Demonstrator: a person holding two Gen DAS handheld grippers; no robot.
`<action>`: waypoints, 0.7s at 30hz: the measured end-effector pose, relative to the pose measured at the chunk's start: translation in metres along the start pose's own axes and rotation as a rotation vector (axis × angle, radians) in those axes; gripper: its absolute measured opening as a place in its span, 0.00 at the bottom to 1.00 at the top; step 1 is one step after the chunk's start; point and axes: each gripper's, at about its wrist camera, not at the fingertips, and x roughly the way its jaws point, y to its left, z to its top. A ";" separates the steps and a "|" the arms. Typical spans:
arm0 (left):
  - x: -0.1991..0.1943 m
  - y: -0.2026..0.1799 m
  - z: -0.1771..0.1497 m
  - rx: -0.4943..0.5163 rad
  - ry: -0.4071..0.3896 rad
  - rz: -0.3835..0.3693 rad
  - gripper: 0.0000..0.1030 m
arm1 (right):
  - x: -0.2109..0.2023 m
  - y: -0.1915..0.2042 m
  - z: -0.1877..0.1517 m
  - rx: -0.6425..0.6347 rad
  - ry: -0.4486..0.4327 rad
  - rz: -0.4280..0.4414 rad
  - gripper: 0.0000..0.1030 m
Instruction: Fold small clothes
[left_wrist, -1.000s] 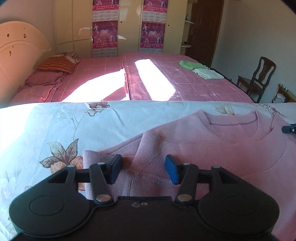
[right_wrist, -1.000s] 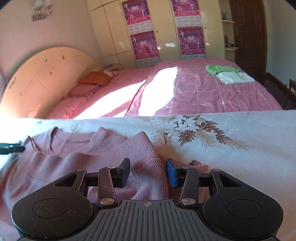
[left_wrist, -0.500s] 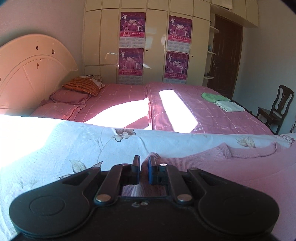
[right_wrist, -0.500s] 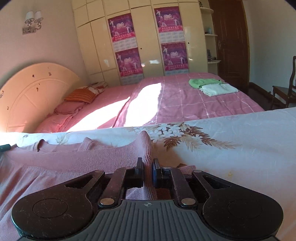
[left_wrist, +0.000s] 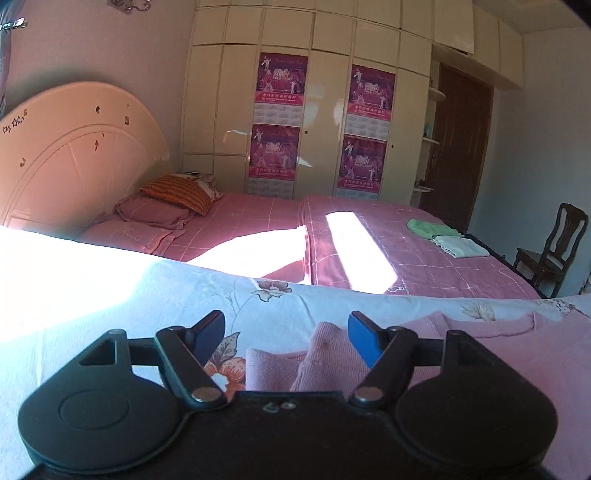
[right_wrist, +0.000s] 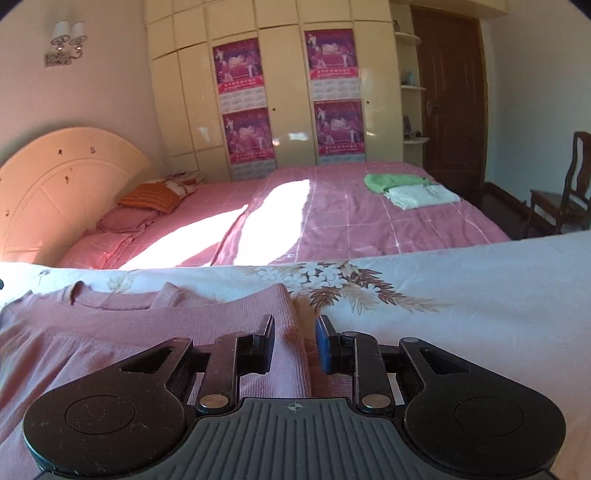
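A pink knit sweater (left_wrist: 480, 343) lies on the floral white sheet (left_wrist: 110, 314), its neckline toward the far edge. In the left wrist view its folded sleeve bunches just below and between my fingers. My left gripper (left_wrist: 286, 332) is open wide above that fold, holding nothing. In the right wrist view the sweater (right_wrist: 110, 332) spreads to the left, with a fold of its right edge running up between my fingers. My right gripper (right_wrist: 294, 341) is partly open around that fold, its pads apart from the cloth.
Beyond the sheet's far edge stands a pink bed (right_wrist: 351, 221) with pillows (left_wrist: 173, 192), a folded green cloth (right_wrist: 391, 181) and a folded white cloth (right_wrist: 421, 195). A wardrobe with posters (left_wrist: 277, 122) is behind. A wooden chair (left_wrist: 554, 247) stands at the right.
Both grippers closed on sweater folds half a second ago and have now opened, the left wide, the right partly. Both cameras have tilted up, showing more of the room.
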 end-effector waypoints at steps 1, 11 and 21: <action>0.004 0.000 -0.003 0.016 0.039 -0.013 0.68 | -0.003 0.000 -0.004 -0.011 0.008 0.017 0.23; 0.080 -0.018 0.012 0.116 0.274 -0.027 0.54 | 0.047 -0.001 0.014 0.005 0.107 0.015 0.23; 0.077 -0.049 0.018 0.174 0.075 -0.042 0.03 | 0.032 0.003 0.006 -0.091 -0.013 -0.061 0.08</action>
